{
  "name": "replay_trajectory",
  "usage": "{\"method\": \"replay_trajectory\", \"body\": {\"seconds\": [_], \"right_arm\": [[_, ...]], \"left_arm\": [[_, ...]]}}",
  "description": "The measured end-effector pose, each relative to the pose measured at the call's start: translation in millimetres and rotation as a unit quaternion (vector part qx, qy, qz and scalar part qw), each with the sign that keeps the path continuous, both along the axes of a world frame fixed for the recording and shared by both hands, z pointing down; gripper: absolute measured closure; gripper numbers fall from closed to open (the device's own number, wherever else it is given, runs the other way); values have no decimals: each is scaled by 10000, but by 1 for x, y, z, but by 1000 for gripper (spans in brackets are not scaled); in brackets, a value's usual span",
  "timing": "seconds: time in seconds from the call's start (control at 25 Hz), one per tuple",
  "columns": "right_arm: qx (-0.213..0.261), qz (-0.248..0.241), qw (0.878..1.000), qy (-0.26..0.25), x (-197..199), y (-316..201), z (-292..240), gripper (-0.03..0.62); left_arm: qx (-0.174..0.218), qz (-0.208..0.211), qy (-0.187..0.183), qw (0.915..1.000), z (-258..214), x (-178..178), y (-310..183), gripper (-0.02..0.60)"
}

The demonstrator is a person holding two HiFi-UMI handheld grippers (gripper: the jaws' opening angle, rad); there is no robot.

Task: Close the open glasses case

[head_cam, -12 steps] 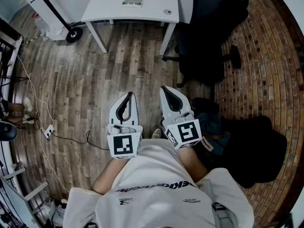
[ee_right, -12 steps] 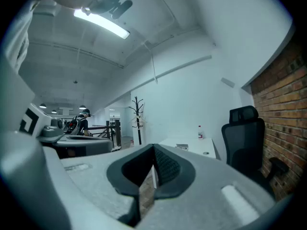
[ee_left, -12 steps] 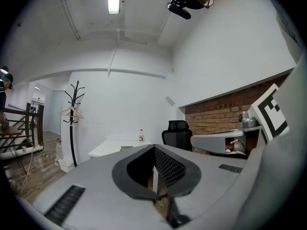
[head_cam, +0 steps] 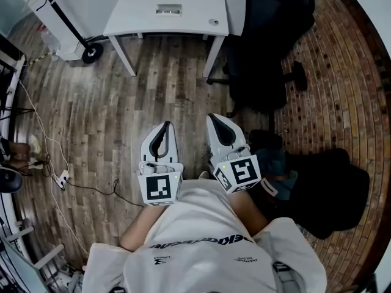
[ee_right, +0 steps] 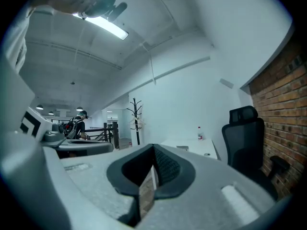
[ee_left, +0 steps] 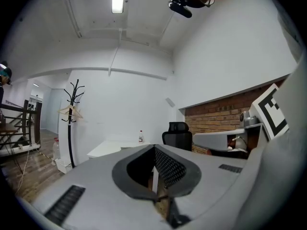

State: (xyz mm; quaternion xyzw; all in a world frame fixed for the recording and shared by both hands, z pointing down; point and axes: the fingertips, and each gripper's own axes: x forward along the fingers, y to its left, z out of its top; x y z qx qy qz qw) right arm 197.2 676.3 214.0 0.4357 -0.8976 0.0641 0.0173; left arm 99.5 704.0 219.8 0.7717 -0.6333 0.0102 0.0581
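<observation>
Task not begun. Far off across the wood floor, a white counter carries a small flat thing, possibly the glasses case; we cannot tell, nor whether it lies open. Left gripper: fingers pressed together, nothing between them, held near the torso. Right gripper: same, empty. Approach and closing are all left to do.

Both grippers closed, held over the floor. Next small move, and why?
Probably step toward the white desk. Both the left gripper and right gripper are shut, empty, over the floor, short of it. The flat object on it may be the target; can't tell.
</observation>
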Motion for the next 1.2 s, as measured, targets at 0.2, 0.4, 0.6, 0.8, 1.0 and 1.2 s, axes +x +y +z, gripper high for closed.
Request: {"method": "replay_trajectory", "body": {"seconds": [0.2, 0.4, 0.6, 0.8, 1.0, 1.2], "right_arm": [[97, 96, 9999, 28, -22, -5, -2, 594], [126, 231, 9996, 115, -43, -7, 2, 594], [131, 184, 9994, 244, -60, -9, 4, 594], [119, 213, 9994, 251, -70, -25, 8, 594], [128, 235, 9993, 258, -74, -45, 15, 594], [125, 218, 9995, 178, -77, -88, 23, 592]], "left_arm": [[45, 87, 22, 9999, 1, -22, -6, 583], [82, 195, 89, 9997, 5, -43, -12, 583], [30, 262, 137, 9996, 9, -54, -21, 584], [-87, 337, 145, 9993, 18, -58, -35, 583], [-309, 259, 169, 9990, 32, -67, -62, 583], [-68, 363, -73, 9993, 35, -64, -104, 583]]}}
